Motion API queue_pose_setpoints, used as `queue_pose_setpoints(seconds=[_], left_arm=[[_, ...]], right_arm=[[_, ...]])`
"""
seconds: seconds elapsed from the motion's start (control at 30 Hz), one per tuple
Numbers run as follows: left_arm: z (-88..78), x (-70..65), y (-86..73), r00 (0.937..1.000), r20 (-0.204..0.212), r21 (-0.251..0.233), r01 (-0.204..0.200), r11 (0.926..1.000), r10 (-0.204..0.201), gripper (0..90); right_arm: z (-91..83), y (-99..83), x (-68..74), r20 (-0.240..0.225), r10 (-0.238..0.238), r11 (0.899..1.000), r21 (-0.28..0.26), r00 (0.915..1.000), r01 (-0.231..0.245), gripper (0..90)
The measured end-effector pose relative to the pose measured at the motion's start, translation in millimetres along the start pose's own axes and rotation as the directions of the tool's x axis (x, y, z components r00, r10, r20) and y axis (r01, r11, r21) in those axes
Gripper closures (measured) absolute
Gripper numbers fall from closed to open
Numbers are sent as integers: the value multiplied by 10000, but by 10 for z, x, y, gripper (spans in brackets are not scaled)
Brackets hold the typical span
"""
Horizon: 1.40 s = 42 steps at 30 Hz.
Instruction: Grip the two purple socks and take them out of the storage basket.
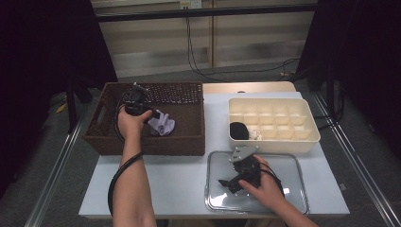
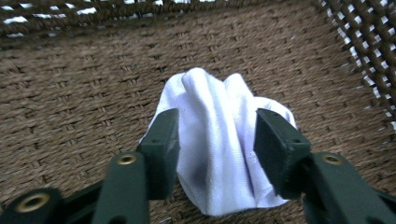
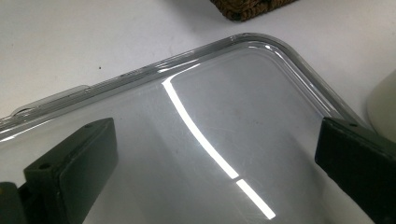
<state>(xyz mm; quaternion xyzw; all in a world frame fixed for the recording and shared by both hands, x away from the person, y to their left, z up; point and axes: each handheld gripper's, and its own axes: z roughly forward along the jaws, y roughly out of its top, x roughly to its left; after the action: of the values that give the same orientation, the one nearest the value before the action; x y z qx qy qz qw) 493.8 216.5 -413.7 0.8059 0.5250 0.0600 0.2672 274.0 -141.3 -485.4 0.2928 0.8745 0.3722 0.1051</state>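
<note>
Two black jaws of the left gripper [image 2: 217,140] flank a bunched white cloth [image 2: 219,140] on the wicker basket's [image 1: 187,135] floor, pads at its sides, the hand reaching in at left of the high view. The right gripper [image 3: 215,163] rests wide open on a clear plastic lid [image 3: 261,60] lying on the white table [image 1: 175,175], lower right. No writing is legible.

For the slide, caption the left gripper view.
Left gripper fingers straddle a crumpled white cloth in the brown wicker basket.

The white cloth [image 2: 219,144] runs off the frame's bottom edge, its lower part hidden behind the jaws
</note>
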Motion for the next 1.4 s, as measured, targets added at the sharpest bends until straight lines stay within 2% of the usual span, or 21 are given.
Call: queue_pose_setpoints(seconds=[0.03, 0.1, 0.17, 0.2, 0.3, 0.37, 0.5, 0.53, 0.6, 0.7, 0.87, 0.93, 0.97, 1.1, 1.17, 1.4], left_arm=[[13, 4, -2, 10000, -43, -16, 0, 10000, 0, 541], [39, -1, -6, 9999, -27, 227, 145, 9996, -145, 684], [32, -11, -7, 9999, 45, 224, 159, 9996, -160, 841], [13, -20, 2, 9996, -32, 233, 264, 9994, -263, 865], [-76, -47, 39, 9991, -72, 454, 415, 9981, -412, 876], [-184, -56, 55, 9975, 77, 472, 701, 9964, -706, 877], [-365, -49, 67, 9967, 224, 257, 777, 9966, -783, 876], [-418, -51, 69, 9970, 121, 240, 764, 9968, -767, 876], [-517, -52, 75, 9959, 313, 118, 845, 9964, -848, 877], [-656, -59, 94, 9955, 271, 183, 901, 9958, -905, 878], [-866, -84, 116, 9905, 661, 29, 1209, 9927, -1209, 880], [-924, -114, 123, 9903, 653, 10, 1230, 9924, -1228, 881], [-966, -127, 127, 9928, 631, -2, 1015, 9948, -1013, 881], [-1070, -167, 122, 9922, 739, -109, 1016, 9948, -1005, 881], [-1125, -181, 108, 9891, 883, -157, 1193, 9927, -1175, 881], [-1288, -243, 63, 9876, 1060, -260, 1195, 9925, -1162, 881]], right_arm=[[0, 0, -1, 8, -15, 10000, -9, 10000, 15, 0], [0, 0, -1, -9, 3, 10000, 0, 10000, -3, 0], [0, 0, -1, -8, 4, 10000, 0, 10000, -4, 0], [0, 0, -1, -12, 4, 10000, 2, 10000, -4, 0], [1, 0, -4, -8, -19, 10000, -17, 10000, 19, 0], [0, 1, 0, -21, 27, 10000, 6, 10000, -27, 0], [0, 1, -4, -12, -24, 10000, -14, 10000, 24, 0], [0, 2, -3, -17, -10, 10000, -4, 10000, 10, 0], [0, 1, -2, -14, -6, 10000, 1, 10000, 6, 0], [0, 2, -2, -15, -1, 10000, 7, 10000, 1, 0], [0, 2, -2, 11, -1, 10000, 7, 10000, 1, 0], [0, 2, -3, 7, -7, 10000, 7, 10000, 7, 0], [0, 2, -3, 18, -17, 10000, -4, 10000, 17, 0], [0, 2, -1, 10, 0, 10000, 6, 10000, 0, 0], [0, 2, -2, 10, -3, 10000, 4, 10000, 3, 0], [0, 2, -3, 21, -22, 10000, -6, 10000, 22, 0]])
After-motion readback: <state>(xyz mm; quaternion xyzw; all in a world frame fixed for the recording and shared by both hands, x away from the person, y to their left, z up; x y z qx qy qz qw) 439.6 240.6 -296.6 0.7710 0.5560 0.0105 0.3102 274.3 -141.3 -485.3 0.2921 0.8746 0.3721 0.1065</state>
